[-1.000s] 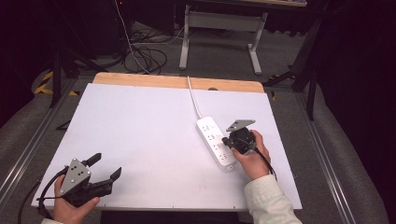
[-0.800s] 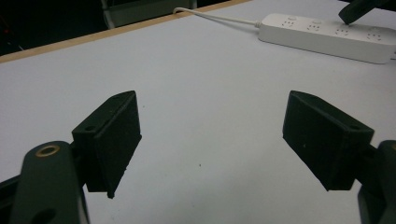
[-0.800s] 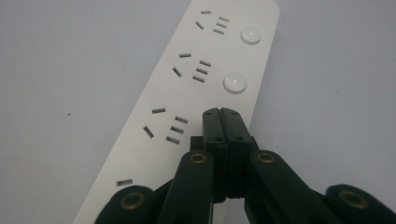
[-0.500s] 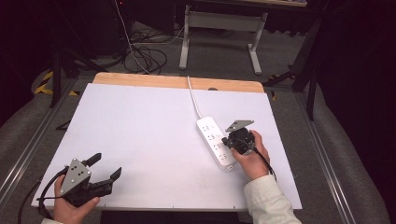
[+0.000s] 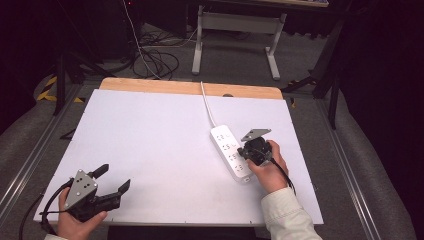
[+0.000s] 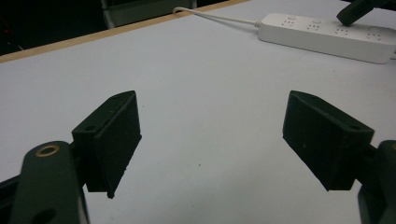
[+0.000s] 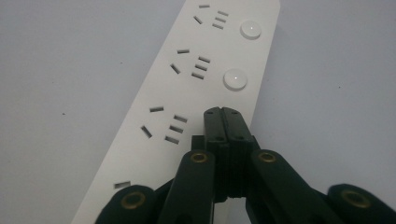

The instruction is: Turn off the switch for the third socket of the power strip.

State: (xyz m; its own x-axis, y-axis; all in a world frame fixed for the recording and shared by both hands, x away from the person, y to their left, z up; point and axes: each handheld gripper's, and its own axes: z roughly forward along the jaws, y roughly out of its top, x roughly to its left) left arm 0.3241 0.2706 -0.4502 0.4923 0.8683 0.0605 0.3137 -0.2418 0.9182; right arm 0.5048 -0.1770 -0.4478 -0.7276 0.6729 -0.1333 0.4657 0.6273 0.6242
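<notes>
A white power strip (image 5: 231, 152) lies at an angle on the right half of the white table top (image 5: 150, 135). Its sockets and round buttons (image 7: 235, 79) face up. My right gripper (image 5: 245, 151) is shut, its two jaws pressed together with nothing between them. Their tips (image 7: 223, 114) are down over the power strip (image 7: 187, 84), in line with the row of buttons and beside the third socket. My left gripper (image 5: 114, 178) is held low at the near left corner, open and empty (image 6: 212, 135), facing across the table toward the strip (image 6: 327, 35).
The strip's white cord (image 5: 207, 107) runs over the wooden far edge (image 5: 150, 86) of the table. Beyond it on the floor are loose cables (image 5: 155, 60) and a metal stand (image 5: 235, 30). Grey rails run along both sides of the table.
</notes>
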